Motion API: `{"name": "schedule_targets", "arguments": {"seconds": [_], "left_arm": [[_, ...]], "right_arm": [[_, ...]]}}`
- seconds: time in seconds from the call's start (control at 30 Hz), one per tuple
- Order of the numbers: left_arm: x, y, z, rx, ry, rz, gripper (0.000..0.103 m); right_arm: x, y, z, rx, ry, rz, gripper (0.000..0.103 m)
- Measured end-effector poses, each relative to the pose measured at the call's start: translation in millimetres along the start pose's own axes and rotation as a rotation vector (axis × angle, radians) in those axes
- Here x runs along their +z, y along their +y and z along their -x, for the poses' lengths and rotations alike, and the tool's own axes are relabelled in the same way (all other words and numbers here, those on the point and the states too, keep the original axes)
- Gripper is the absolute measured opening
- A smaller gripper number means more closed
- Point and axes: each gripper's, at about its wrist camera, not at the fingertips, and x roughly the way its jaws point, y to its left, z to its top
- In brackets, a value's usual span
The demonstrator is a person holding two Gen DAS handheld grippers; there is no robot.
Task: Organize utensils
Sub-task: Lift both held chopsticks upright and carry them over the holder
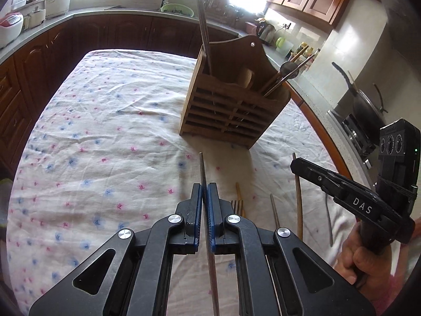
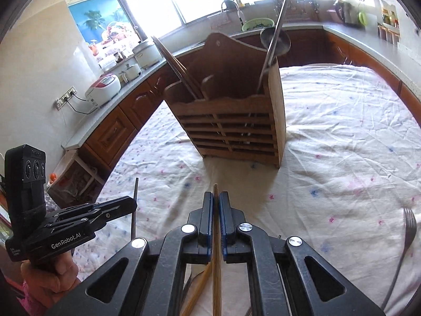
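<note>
Both tongs were clenched: the left tongs (image 1: 204,192) pinched a thin grey metal chopstick (image 1: 202,168), the right tongs (image 2: 215,202) a round wooden chopstick (image 2: 216,263). Ahead of both stood the slatted wooden holder (image 2: 236,131), upright on the table (image 1: 105,131), with wrinkled floral cloth lying open between tongs and holder. A metal fork (image 2: 407,234) lay right of the right tongs, near the table's edge.

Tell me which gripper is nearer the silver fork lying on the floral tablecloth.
Right. The right gripper, shut on a wooden chopstick, has the fork just off its right; the left gripper is farther off.
</note>
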Motion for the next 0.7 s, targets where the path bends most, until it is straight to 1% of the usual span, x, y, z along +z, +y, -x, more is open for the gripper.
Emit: {"name": "schedule_targets", "arguments": {"seconds": [0.07,0.27,0.57,0.7], "left_arm": [[0.8,-3.7,13.3,-0.009,-0.023,-0.005,0.004],[-1.2,-10.8,46.4,-0.026,-0.082,-0.013,0.003],[-1.4,-16.1,82.8,-0.038,-0.171,-0.018,0.003],[-1.7,-15.3,93.4,-0.037,-0.195,-0.015,0.003]], "right_arm": [[5.3,6.6,11.6,0.012,-0.038,0.003,0.005],[11.3,19.4,43.5,0.006,-0.127,0.019,0.005],[12.9,23.1,80.7,0.002,-0.239,0.017,0.005],[14.2,25.7,95.6,0.008,-0.282,0.022,0.005]]}}
